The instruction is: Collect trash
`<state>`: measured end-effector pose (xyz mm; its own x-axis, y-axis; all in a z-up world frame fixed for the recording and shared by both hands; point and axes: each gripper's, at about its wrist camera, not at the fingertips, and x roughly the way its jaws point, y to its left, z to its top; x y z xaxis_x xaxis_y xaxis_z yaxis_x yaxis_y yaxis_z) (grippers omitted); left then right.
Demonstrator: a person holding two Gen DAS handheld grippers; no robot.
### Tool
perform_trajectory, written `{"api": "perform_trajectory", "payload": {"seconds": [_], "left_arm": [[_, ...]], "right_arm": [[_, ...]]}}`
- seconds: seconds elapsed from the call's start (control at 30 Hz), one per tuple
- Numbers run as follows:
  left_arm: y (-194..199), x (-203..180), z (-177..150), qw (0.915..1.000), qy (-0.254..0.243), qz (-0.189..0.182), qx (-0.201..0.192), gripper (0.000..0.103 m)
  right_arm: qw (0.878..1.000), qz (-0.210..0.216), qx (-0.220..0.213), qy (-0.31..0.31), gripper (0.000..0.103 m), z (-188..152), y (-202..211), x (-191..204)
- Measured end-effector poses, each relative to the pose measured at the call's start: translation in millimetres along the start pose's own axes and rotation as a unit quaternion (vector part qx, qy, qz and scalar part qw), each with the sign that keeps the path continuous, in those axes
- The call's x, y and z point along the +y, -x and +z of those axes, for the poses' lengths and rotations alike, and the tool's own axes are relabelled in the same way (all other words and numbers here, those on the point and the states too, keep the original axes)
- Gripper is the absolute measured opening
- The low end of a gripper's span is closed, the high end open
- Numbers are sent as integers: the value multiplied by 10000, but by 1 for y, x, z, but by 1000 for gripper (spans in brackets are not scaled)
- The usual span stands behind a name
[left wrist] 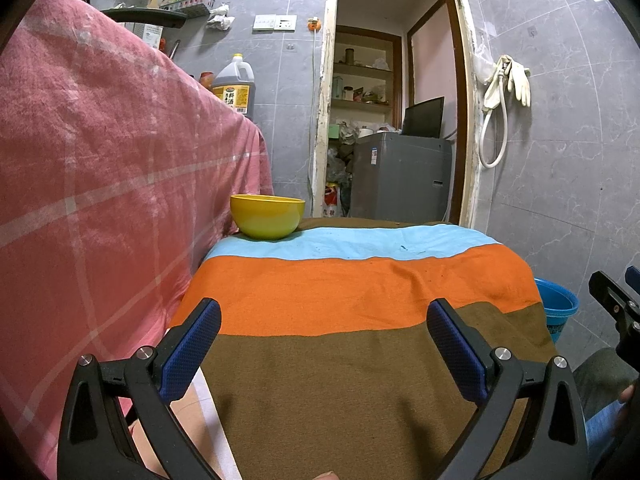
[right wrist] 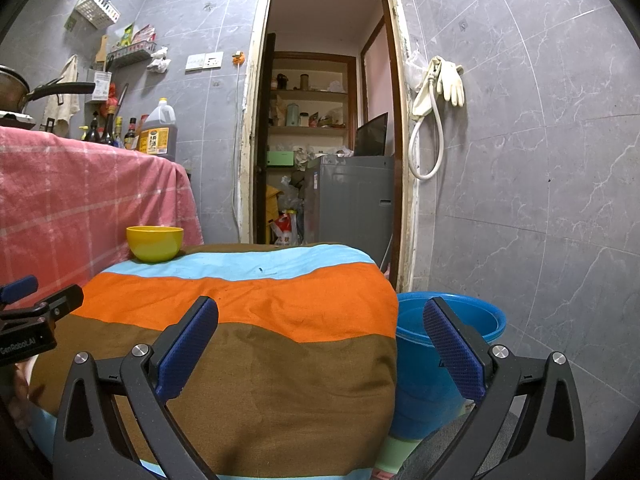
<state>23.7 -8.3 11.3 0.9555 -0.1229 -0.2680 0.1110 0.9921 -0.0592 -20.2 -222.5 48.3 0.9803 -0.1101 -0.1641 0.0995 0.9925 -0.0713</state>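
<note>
Beyond both fingers [left wrist: 458, 344], yellow bowl [left wrist: 267, 216]

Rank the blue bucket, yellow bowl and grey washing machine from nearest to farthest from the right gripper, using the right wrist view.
1. Blue bucket, just behind the right gripper's right finger, beside the table.
2. Yellow bowl, far left corner of the striped cloth.
3. Grey washing machine, beyond the doorway.

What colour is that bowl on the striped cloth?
The bowl is yellow, clearest in the right wrist view.
</note>
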Motion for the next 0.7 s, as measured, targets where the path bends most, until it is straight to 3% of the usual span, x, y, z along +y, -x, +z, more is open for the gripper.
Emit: {"api": "perform_trajectory", "payload": {"seconds": [0.7], "left_arm": [[2,-4,-1,10000,56,15,26,101]], "right_arm": [[10000,4,5,1,103,0,0,-1]]}}
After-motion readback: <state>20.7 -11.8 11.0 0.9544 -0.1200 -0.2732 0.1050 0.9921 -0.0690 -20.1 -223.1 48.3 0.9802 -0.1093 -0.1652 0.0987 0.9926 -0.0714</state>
